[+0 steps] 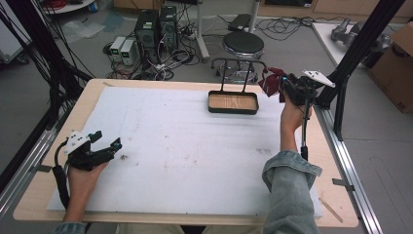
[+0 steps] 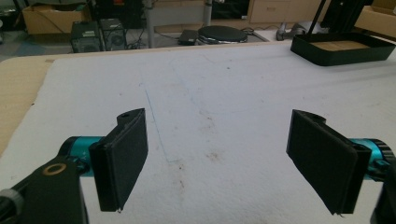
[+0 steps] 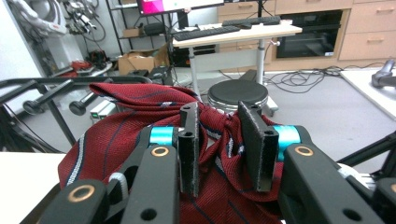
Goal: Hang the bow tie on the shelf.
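A dark red striped cloth (image 1: 271, 81), like a necktie, is bunched between the jaws of my right gripper (image 1: 283, 87), which is shut on it and held up past the table's far right edge. In the right gripper view the red cloth (image 3: 116, 130) drapes over and between the jaws of the right gripper (image 3: 219, 114), next to a black metal rail (image 3: 46, 88). My left gripper (image 1: 108, 139) rests low over the white mat (image 1: 185, 146) at the near left. Its jaws stand wide apart with nothing between them, as the left gripper (image 2: 219, 158) shows.
A black tray with a wooden floor (image 1: 233, 111) sits at the mat's far edge, under a black bar stand (image 1: 238, 61); the tray (image 2: 343, 49) also appears far right ahead of the left gripper. A stool (image 1: 243, 45) and computer towers (image 1: 156, 27) stand on the floor behind.
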`<control>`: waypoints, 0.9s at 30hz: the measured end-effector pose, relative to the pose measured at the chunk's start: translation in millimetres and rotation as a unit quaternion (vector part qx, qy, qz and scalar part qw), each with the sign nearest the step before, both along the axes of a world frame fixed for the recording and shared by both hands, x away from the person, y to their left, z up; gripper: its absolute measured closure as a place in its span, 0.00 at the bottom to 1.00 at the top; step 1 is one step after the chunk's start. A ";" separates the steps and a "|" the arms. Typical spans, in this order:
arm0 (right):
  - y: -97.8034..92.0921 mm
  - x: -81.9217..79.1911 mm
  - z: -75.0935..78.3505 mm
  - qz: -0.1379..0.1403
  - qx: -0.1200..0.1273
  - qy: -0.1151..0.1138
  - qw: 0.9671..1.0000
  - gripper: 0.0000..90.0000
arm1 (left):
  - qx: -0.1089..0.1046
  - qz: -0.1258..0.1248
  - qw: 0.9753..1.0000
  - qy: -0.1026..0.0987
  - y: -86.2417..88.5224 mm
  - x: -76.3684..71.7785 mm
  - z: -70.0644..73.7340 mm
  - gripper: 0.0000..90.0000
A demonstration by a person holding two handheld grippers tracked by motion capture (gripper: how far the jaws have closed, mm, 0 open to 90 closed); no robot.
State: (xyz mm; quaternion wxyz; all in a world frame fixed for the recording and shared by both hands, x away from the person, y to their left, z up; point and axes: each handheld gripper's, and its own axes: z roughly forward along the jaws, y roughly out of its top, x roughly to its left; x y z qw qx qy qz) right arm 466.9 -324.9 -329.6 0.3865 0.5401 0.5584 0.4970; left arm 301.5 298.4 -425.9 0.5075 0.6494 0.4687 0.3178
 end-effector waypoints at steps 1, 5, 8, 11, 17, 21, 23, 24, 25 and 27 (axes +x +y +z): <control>1.5 0.9 -0.7 0.000 -0.006 0.002 1.000 0.78 | -0.001 0.000 1.000 0.000 -0.1 0.0 0.0 0.23; 7.9 4.4 -5.6 -0.003 -0.024 0.023 0.999 0.78 | 0.000 0.000 1.000 -0.001 0.0 -0.4 0.2 0.23; 12.4 7.8 -9.5 -0.003 -0.051 0.036 0.998 0.77 | 0.000 -0.002 1.000 0.000 -0.2 -0.3 0.0 0.23; 14.4 10.5 -12.9 -0.003 -0.058 0.046 0.997 0.77 | 0.000 -0.003 1.000 0.000 -0.6 0.0 -0.2 0.23; 16.9 15.9 -20.4 -0.008 -0.078 0.069 0.994 0.77 | 0.003 -0.006 1.000 0.002 -1.2 0.5 -0.6 0.23; 18.8 19.1 -24.3 -0.005 -0.085 0.073 0.994 0.77 | 0.002 -0.005 1.000 0.001 -1.1 0.5 -0.6 0.23; 21.0 20.5 -26.0 -0.002 -0.088 0.074 0.993 0.77 | 0.000 -0.005 1.000 0.001 -1.2 0.7 -0.9 0.23; 22.7 21.4 -27.3 -0.002 -0.088 0.075 0.993 0.77 | 0.002 -0.005 1.000 0.001 -1.1 0.8 -0.9 0.23; 23.4 21.8 -28.0 0.000 -0.089 0.075 0.993 0.76 | 0.001 -0.005 1.000 0.001 -1.3 0.9 -1.0 0.23; 25.9 22.9 -29.5 0.002 -0.090 0.077 0.993 0.76 | 0.002 -0.006 1.000 0.001 -1.4 0.9 -1.0 0.23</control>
